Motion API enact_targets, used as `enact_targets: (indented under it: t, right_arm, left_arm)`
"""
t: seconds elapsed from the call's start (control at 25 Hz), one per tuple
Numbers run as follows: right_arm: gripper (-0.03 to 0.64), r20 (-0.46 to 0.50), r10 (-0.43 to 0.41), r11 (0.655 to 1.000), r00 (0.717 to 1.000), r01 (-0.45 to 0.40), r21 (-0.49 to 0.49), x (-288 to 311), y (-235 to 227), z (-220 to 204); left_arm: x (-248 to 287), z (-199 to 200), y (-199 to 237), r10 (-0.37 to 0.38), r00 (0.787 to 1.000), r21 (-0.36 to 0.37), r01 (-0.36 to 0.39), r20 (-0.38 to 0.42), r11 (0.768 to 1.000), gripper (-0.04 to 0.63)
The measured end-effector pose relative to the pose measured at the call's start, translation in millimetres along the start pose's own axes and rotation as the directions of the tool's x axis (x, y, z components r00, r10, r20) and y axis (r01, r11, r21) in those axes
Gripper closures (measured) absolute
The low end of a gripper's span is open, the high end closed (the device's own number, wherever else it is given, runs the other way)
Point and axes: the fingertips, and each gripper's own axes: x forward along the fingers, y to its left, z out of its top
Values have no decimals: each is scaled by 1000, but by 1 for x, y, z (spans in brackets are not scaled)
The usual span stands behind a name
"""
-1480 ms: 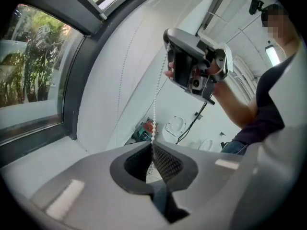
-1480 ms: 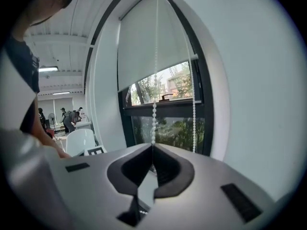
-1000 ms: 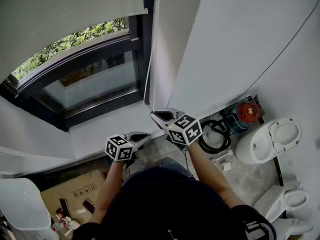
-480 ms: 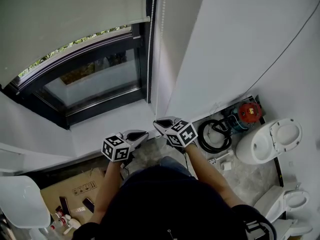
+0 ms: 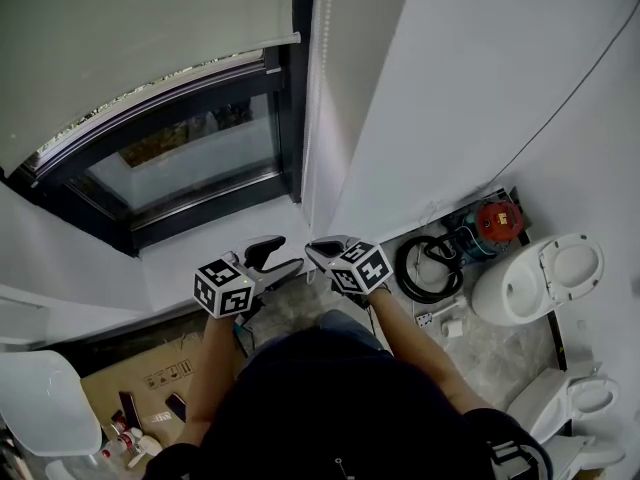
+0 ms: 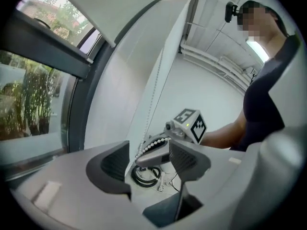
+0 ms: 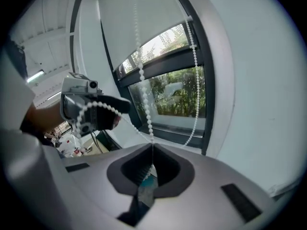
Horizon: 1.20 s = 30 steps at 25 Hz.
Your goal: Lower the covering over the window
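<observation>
Tension sits with your right gripper: its fingers are pinched together on the bead chain, which runs straight up from them in front of the window, so that hand carries the pull. Your left gripper has just been opening its fingers. They stand wide apart with nothing pressed between them, though a slack run of beads appears to drape over it in the right gripper view. That reads as a hand-over-hand release, freeing the left for a higher hold. The roller blind hangs over the upper part of the window, its bottom bar well above the sill, with the glass below uncovered. On that showing, several more pulls remain.
</observation>
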Motion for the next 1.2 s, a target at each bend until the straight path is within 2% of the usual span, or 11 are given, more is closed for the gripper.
enact_targets:
  t: [0.16,0.28,0.4,0.56,0.72,0.88,0.92,1.04,1.12,1.2]
  right_arm:
    - [603,0,-11,1000,1000,11,-1,0,-3,0]
    - [603,-6,-19,1000,1000,19,-10,0,-4,1]
    - [603,-9,-20,1000,1000,19,-16,2,-3,1]
    - [603,-11,-16,1000,1000,16,-26,3,1,1]
    - [603,-11,-9,1000,1000,8,-27,2,4,0]
    - [603,-11,-1,999,1000,0,-35,2,7,1]
    - [603,-10,3,999,1000,-3,-37,3,8,1]
    - [603,-6,8,999,1000,-9,-39,2,11,0]
    - [603,-4,9,999,1000,-9,-37,1,11,-1]
    - [603,3,8,1000,1000,-8,-28,-1,9,-1]
  left_arm:
    - [-15,50,-17,-27,996,98,18,91,995,350]
    - [-31,89,-32,-39,982,165,9,183,986,350]
    - [-44,119,-42,-32,970,212,-20,242,977,350]
    - [-46,140,-45,-14,962,254,-58,273,966,350]
    - [-34,155,-37,12,960,261,-88,279,961,351]
    - [-14,169,-32,9,962,248,-79,273,966,352]
    - [-10,171,-31,12,962,240,-81,273,967,362]
    - [6,170,-29,5,968,217,-61,251,974,454]
    - [13,169,-32,-2,971,207,-49,240,977,565]
    - [16,168,-34,-12,970,189,-35,241,981,581]
